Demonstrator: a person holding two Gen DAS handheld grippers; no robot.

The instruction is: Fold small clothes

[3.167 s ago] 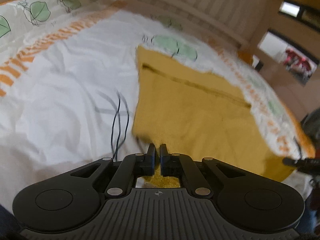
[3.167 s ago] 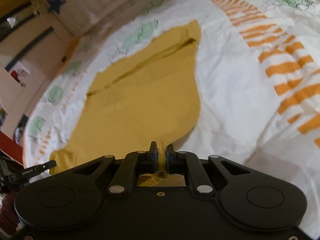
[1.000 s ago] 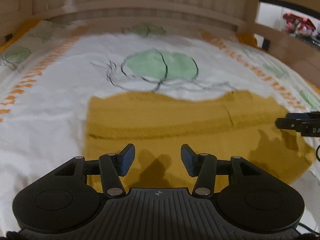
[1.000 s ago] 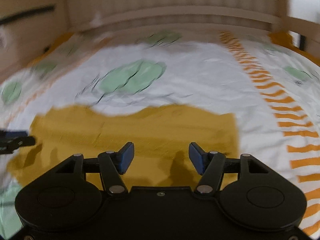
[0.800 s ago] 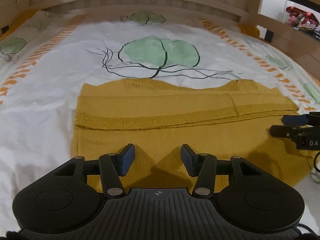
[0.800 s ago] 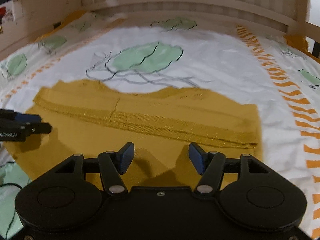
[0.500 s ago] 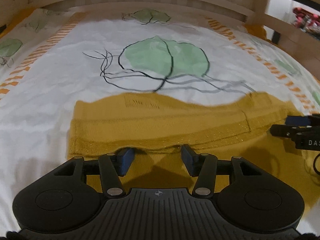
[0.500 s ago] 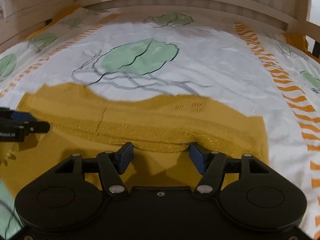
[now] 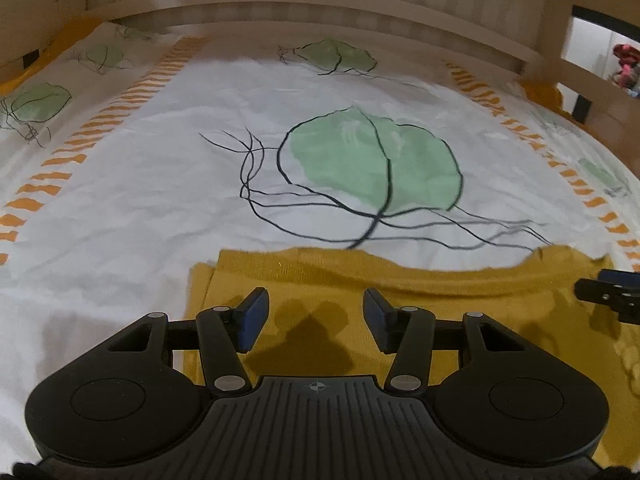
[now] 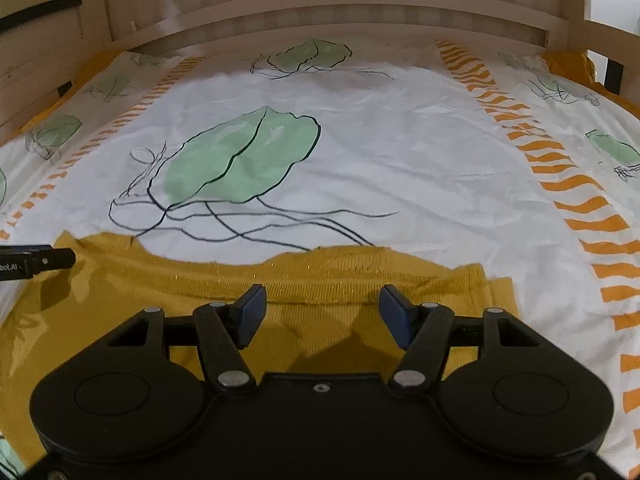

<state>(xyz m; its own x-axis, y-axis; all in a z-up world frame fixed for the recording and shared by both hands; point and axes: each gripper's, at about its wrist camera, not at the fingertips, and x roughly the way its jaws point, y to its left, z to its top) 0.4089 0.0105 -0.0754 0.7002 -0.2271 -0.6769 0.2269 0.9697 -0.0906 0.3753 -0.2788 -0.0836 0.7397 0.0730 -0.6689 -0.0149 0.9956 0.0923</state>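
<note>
A mustard-yellow knitted garment (image 9: 460, 304) with a ribbed band (image 10: 320, 288) was seen on a white cotton bedsheet (image 9: 140, 208). The sheet was printed with pale green leaves (image 9: 372, 172) outlined in black, thin black stems, and rows of orange dashes (image 10: 576, 184). A pale beige wooden bed frame (image 10: 360, 4) was seen. Black grippers with dark blue pads (image 9: 252, 312) were shown.

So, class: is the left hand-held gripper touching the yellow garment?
Cannot tell: in the left wrist view the open left hand-held gripper overlaps the yellow garment, hiding any contact or gap.
</note>
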